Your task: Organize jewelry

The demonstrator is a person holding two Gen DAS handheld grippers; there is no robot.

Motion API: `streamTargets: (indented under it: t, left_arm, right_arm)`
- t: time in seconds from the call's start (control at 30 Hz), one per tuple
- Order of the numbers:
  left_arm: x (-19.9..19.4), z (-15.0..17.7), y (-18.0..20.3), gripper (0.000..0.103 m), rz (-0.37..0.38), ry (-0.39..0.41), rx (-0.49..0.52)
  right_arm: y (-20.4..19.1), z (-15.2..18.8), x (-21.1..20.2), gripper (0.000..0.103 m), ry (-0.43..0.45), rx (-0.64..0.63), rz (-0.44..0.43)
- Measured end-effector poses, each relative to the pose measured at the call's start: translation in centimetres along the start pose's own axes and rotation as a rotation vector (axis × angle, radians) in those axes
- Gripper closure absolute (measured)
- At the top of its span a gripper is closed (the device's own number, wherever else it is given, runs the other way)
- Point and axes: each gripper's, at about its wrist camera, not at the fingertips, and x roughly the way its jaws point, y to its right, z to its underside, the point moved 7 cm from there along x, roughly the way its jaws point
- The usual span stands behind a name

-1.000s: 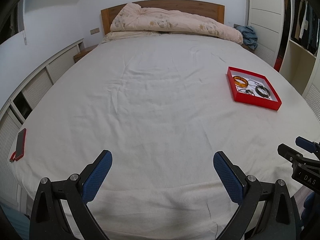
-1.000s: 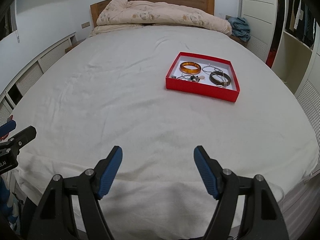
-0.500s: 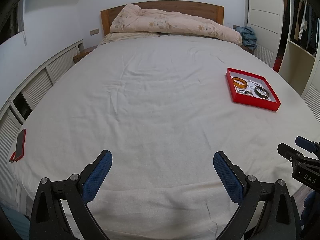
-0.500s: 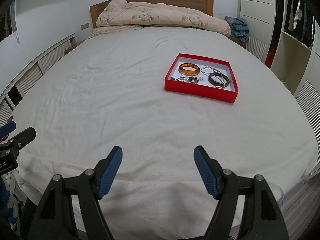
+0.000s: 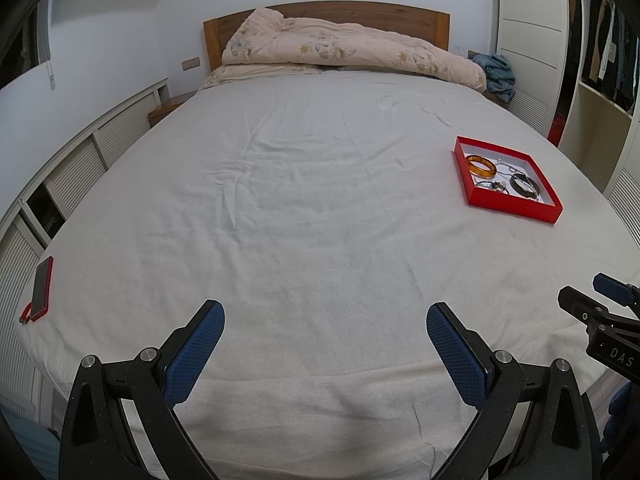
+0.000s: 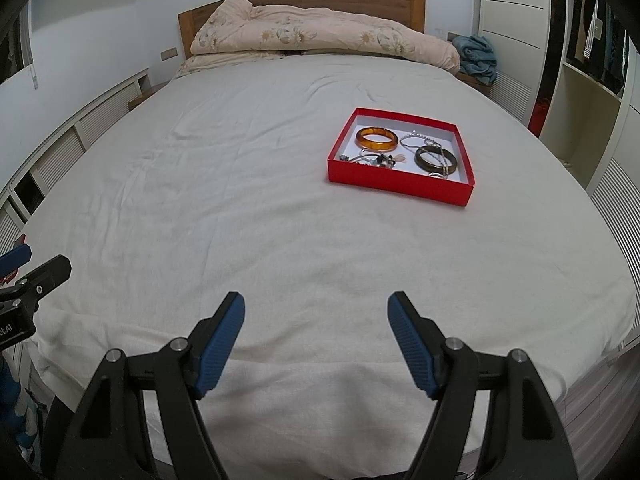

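Right wrist view: my right gripper (image 6: 316,312) spread wide, holding nothing, over the bed (image 6: 240,200)
Left wrist view: my left gripper (image 5: 324,322) also spread, nothing held
Red tray (image 6: 396,187): on bed, well beyond both grippers
Inside tray: amber bangle (image 6: 377,139), dark bangle (image 6: 435,159), chain tangle
Phone (image 5: 42,289): bed's left edge, far from tray

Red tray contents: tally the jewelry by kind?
In the red tray:
Bangles: 2, an amber bangle and a dark bangle
Bead chain: 1, the silver bead chain
Tangled small pieces: 1 cluster, individual count unclear
Total: 4
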Motion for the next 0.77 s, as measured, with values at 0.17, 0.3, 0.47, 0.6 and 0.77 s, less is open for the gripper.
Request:
streamTargets:
  t: [0.17, 0.3, 0.47, 0.6, 0.77]
  left_arm:
    - [0.00, 0.01, -0.01, 0.003, 0.001, 0.000, 0.001]
    - [0.01, 0.00, 0.06, 0.003, 0.000, 0.000, 0.000]
    - [0.00, 0.00, 0.09, 0.003, 0.001, 0.001, -0.001]
    - [-0.09, -0.07, 0.14, 0.003, 0.004, 0.001, -0.002]
    - [-0.22, -0.19, 0.22, 0.003, 0.003, 0.001, -0.003]
  right_arm:
    - [-0.02, 0.01, -0.01, 0.031, 0.000, 0.000, 0.000]
    - [0.12, -0.06, -0.05, 0.031, 0.002, 0.001, 0.001]
    - [0.10, -0.04, -0.05, 0.031, 0.001, -0.001, 0.000]
    - [0.12, -0.04, -0.06, 0.031, 0.001, -0.001, 0.001]
    - [0.14, -0.08, -0.08, 0.031, 0.001, -0.001, 0.001]
